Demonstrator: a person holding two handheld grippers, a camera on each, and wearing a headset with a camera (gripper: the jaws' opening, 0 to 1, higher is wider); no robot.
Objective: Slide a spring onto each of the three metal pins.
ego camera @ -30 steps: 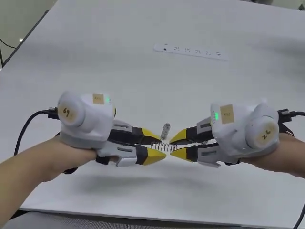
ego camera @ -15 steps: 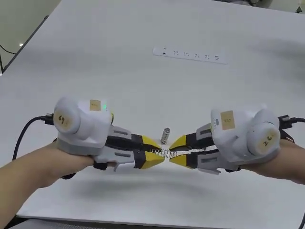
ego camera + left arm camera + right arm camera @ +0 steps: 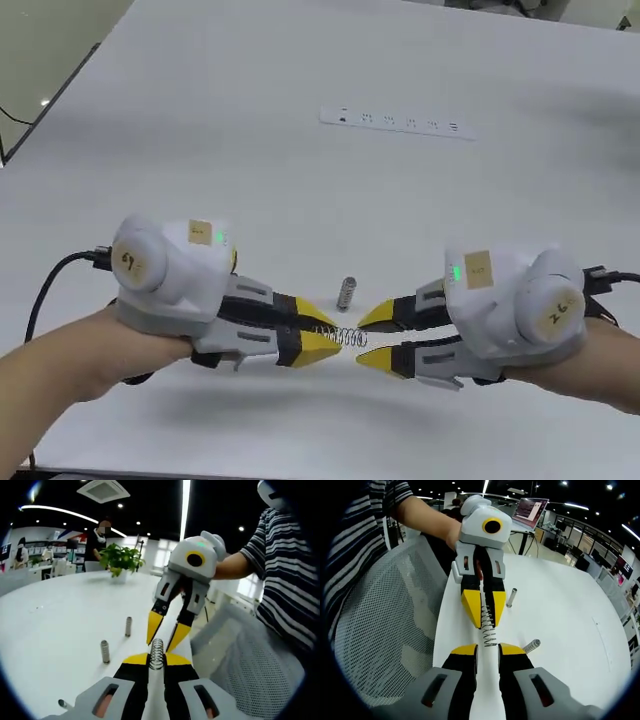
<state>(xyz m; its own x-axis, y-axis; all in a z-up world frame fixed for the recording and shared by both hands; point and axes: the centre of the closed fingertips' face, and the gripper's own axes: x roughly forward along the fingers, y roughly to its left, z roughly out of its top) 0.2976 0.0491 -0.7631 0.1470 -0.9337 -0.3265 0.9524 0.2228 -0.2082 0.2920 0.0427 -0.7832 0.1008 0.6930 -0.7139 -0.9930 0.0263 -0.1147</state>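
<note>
Clenching the spring (image 3: 348, 337), left hand-held gripper (image 3: 330, 336), its free end at released right hand-held gripper (image 3: 364, 342)

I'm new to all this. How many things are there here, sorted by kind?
Grippers: 2, left gripper and right gripper
Springs: 1, the spring in the left gripper's jaws
Pins: 3, two upright pins and one lying pin
Power strips: 1, the power strip
Total: 7

Bright, even overhead light washes the matte white surface (image 3: 300, 60) in the head view, with one soft shadow near its front edge. Both gripper views bend strongly at the edges; a long white ceiling light strip (image 3: 184, 500) glares.
</note>
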